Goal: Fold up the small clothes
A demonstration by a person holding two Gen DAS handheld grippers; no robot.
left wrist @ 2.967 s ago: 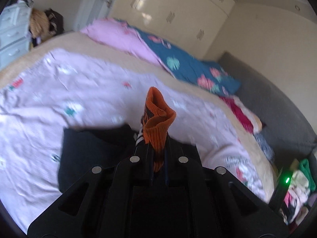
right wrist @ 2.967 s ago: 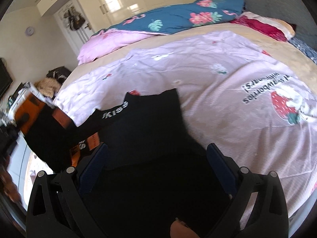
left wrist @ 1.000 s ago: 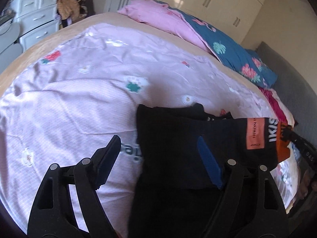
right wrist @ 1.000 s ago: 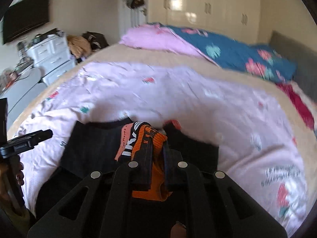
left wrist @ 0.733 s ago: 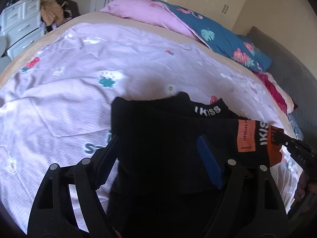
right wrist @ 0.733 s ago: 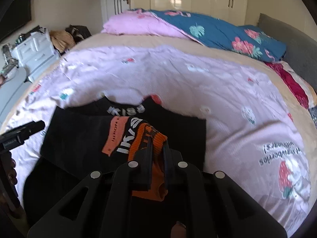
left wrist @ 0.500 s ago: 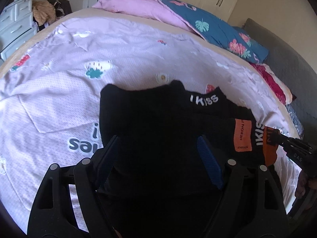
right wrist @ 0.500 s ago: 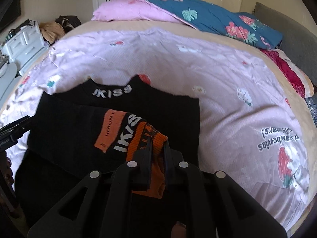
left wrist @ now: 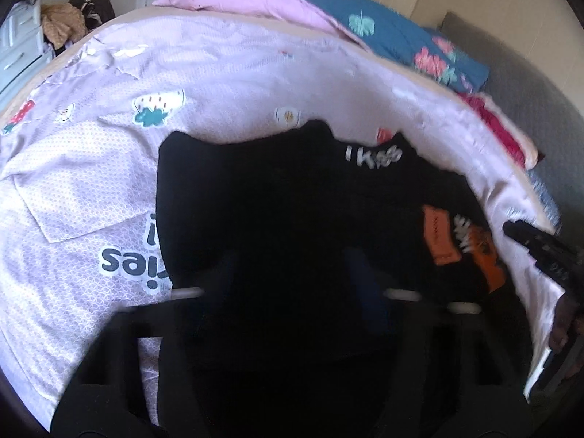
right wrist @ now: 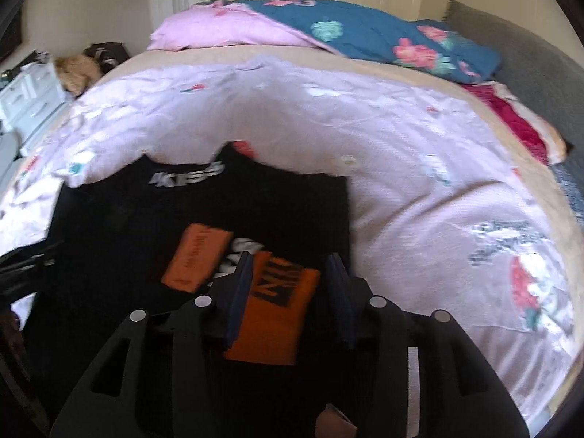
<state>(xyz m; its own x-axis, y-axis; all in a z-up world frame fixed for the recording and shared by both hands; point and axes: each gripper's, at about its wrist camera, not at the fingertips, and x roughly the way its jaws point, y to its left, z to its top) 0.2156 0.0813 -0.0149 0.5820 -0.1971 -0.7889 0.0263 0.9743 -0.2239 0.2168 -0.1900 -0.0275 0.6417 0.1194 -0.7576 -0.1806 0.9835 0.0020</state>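
A black garment [left wrist: 273,189] with white "IKISS" lettering lies flat on the lilac bedsheet [left wrist: 91,182]. Its sleeve is folded across it, ending in an orange cuff [right wrist: 277,303] beside an orange label [right wrist: 197,259]. My right gripper [right wrist: 290,284] hangs just over the cuff with its jaws opening. The cuff lies loose between the fingers. My left gripper [left wrist: 292,266] is low over the garment's near edge, blurred, its jaws closing with black cloth between them. The right gripper's tip [left wrist: 540,248] shows at the right in the left wrist view.
A pink pillow [right wrist: 219,29] and a blue floral quilt [right wrist: 383,36] lie at the head of the bed. A grey upholstered panel [right wrist: 529,54] runs along the right. White drawers [right wrist: 25,98] stand left of the bed. Printed lilac sheet stretches right of the garment.
The right gripper came down with the orange cuff pinched, then parted its jaws, and the cuff now lies flat. The left gripper slid lower over the garment and its fingers have drawn inward.
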